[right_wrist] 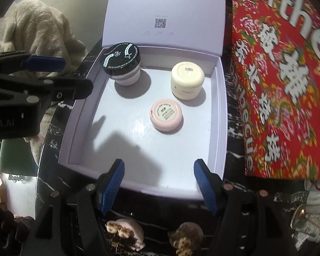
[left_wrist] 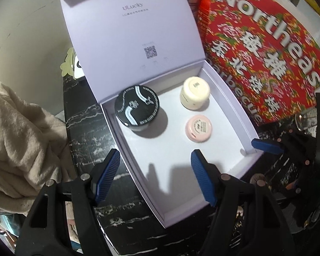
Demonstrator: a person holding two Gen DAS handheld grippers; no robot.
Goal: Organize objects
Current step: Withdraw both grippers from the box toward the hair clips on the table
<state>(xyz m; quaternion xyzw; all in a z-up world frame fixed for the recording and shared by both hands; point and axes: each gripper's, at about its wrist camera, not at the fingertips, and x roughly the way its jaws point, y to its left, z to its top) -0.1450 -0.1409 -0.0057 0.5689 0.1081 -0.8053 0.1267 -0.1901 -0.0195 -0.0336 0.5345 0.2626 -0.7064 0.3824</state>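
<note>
The table (left_wrist: 85, 128) is black stone-look with white veining, and on it sits a pale lilac box (left_wrist: 234, 108) with its hinged lid (left_wrist: 125, 42) standing open at the back, a printed code and a brand name on the lid's inner face. Inside the box, on its white floor, three containers stand apart from one another: a jar with a black patterned cap (left_wrist: 137, 106) at the back left, a cream jar (left_wrist: 194, 92) at the back right, and a flat pink tin (left_wrist: 198, 128) just in front of the cream one. The front half of the box floor carries only the shadows of the tools.

The left tool (left_wrist: 157, 178) hangs over the box's front left edge with its blue pads spread and nothing between them. The right tool (right_wrist: 160, 187) hovers over the front rim, jaws apart and empty as well.

To the right of the box leans a large red flowered carton (left_wrist: 266, 49) with white lettering. A beige towel-like cloth (left_wrist: 23, 140) is heaped at the left, past the table's edge. Near the right tool, two small decorated items (right_wrist: 125, 234) lie on the table, and a clear glass (right_wrist: 309, 219) stands at the far right. A pale wall (left_wrist: 32, 32) rises behind
</note>
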